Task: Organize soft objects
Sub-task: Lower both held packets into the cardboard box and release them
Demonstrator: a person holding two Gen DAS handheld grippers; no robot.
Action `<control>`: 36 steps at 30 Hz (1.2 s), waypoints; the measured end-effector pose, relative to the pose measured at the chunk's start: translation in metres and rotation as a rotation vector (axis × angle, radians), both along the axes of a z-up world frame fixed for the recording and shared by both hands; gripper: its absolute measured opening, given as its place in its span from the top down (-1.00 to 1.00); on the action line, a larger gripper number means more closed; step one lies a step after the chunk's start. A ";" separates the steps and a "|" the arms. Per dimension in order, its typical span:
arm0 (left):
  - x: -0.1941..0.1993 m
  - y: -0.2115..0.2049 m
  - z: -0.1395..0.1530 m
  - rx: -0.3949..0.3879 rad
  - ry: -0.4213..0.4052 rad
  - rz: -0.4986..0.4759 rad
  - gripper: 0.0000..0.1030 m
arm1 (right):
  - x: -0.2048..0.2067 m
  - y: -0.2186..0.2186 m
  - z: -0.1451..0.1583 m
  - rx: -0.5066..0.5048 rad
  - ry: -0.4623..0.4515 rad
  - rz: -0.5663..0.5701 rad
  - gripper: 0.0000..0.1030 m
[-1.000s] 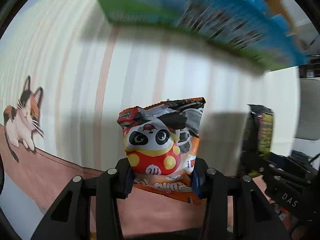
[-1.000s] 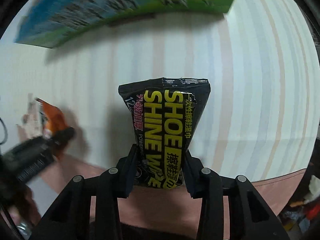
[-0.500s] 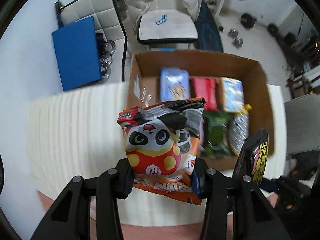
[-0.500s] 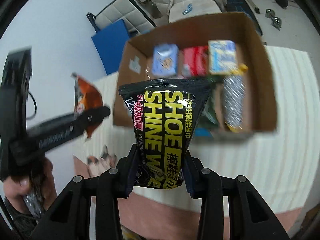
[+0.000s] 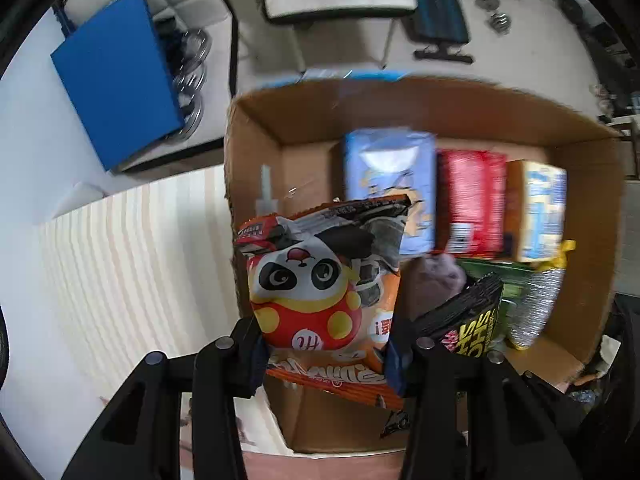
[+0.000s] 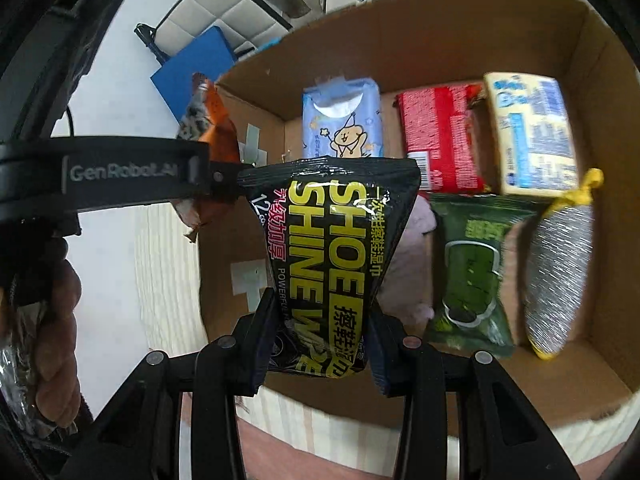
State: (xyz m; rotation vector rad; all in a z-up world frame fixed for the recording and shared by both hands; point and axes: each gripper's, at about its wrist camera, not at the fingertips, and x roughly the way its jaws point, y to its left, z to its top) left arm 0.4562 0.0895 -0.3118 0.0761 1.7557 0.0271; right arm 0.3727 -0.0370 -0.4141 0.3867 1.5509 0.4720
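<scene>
Both packs have been carried from the striped tabletop to above the cardboard box [image 5: 256,128]. Left claw [image 5: 324,354] jaws were just eased wider, panda snack bag [image 5: 320,288] still pinched between. Shoe wipes pack [image 6: 332,264] is clamped in the right claw [image 6: 320,344], nearly closed.

Bright packets over a brown cardboard box [image 6: 600,80]
An orange-and-red snack bag [image 5: 324,292] carries a black-and-white panda with yellow spots; the black wipes pack [image 6: 332,256] has yellow lettering with pink characters. In the box lie a pale blue pack [image 6: 344,120] with a cartoon bear, a red pack [image 6: 436,136], a cream-and-blue one [image 6: 532,132], a dark green one [image 6: 472,272] and a silver pouch [image 6: 556,276] tied in yellow. The bench [image 5: 132,264] is cream with pale stripes
</scene>
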 end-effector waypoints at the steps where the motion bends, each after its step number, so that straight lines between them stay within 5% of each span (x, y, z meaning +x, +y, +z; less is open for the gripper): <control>1: 0.001 0.001 -0.007 -0.012 0.026 0.005 0.01 | -0.001 0.002 -0.003 -0.003 0.017 0.013 0.09; 5: 0.003 0.004 -0.015 -0.018 0.052 0.024 -0.03 | 0.004 -0.001 -0.021 -0.007 0.052 -0.009 -0.35; 7: 0.006 0.003 -0.013 -0.006 0.033 0.006 -0.08 | 0.005 -0.006 -0.020 -0.010 0.054 -0.023 -0.42; 18: -0.003 0.004 0.013 -0.010 -0.058 0.007 -0.20 | 0.000 -0.019 0.013 -0.081 0.000 -0.001 -0.42; 27: -0.050 -0.002 0.045 -0.089 -0.191 0.059 -0.20 | -0.020 -0.063 0.057 -0.263 -0.106 0.023 -0.42; 36: -0.096 -0.014 0.065 -0.069 -0.304 0.063 -0.23 | -0.038 -0.097 0.074 -0.346 -0.146 0.003 -0.49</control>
